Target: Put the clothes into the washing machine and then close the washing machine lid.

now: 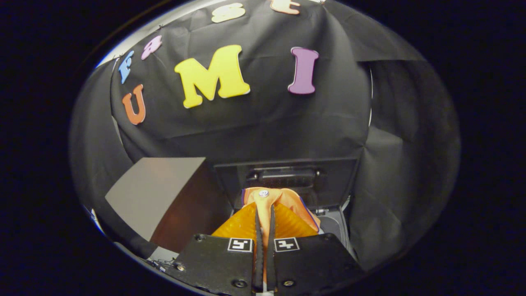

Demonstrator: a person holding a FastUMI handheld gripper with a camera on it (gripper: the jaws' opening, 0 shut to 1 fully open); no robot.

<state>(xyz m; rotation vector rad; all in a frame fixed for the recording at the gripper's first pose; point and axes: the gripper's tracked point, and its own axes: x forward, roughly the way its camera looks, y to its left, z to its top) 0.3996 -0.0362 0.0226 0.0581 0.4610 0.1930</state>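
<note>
Gripper (265, 213) clamped nearly shut on a fold of the orange garment (271, 199), fabric pinched between both fingers so it hangs clear for carrying. Garment sits just in front of the washing machine's raised lid (287, 176), above the opening (333, 224). Next step is probably lowering it in; the lid is not yet closed.
</note>
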